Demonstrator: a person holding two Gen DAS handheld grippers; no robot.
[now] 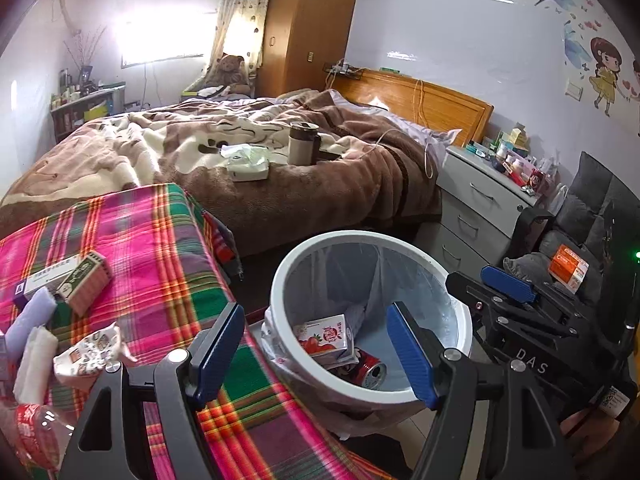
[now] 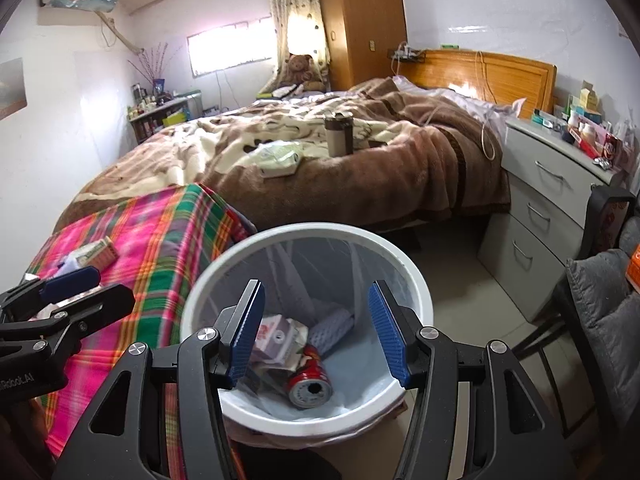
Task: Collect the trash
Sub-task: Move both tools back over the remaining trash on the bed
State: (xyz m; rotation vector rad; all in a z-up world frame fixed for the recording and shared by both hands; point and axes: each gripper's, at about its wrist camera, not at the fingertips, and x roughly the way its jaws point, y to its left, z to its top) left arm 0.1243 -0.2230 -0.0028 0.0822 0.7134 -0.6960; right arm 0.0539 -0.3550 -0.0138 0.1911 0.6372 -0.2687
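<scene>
A white trash bin (image 1: 280, 280) with a clear liner stands on the floor beside the plaid-covered table (image 1: 160, 248). Inside lie a strawberry carton (image 1: 324, 334) and a red can (image 1: 370, 370); both show in the right wrist view, carton (image 2: 276, 340) and can (image 2: 310, 380), in the bin (image 2: 416, 276). My left gripper (image 1: 316, 356) is open and empty over the bin's near rim. My right gripper (image 2: 316, 332) is open and empty above the bin. On the table lie small boxes (image 1: 80, 278), a crumpled wrapper (image 1: 88, 354), tissues (image 1: 34, 356) and a red-labelled plastic wrapper (image 1: 32, 436).
A bed with a brown blanket (image 1: 260, 160) holds a tissue pack (image 1: 248, 162) and a flask (image 1: 302, 142). A grey drawer unit (image 2: 548, 200) with clutter stands right. A chair with grey cushions (image 2: 600, 300) and an orange box (image 1: 568, 266) is at far right.
</scene>
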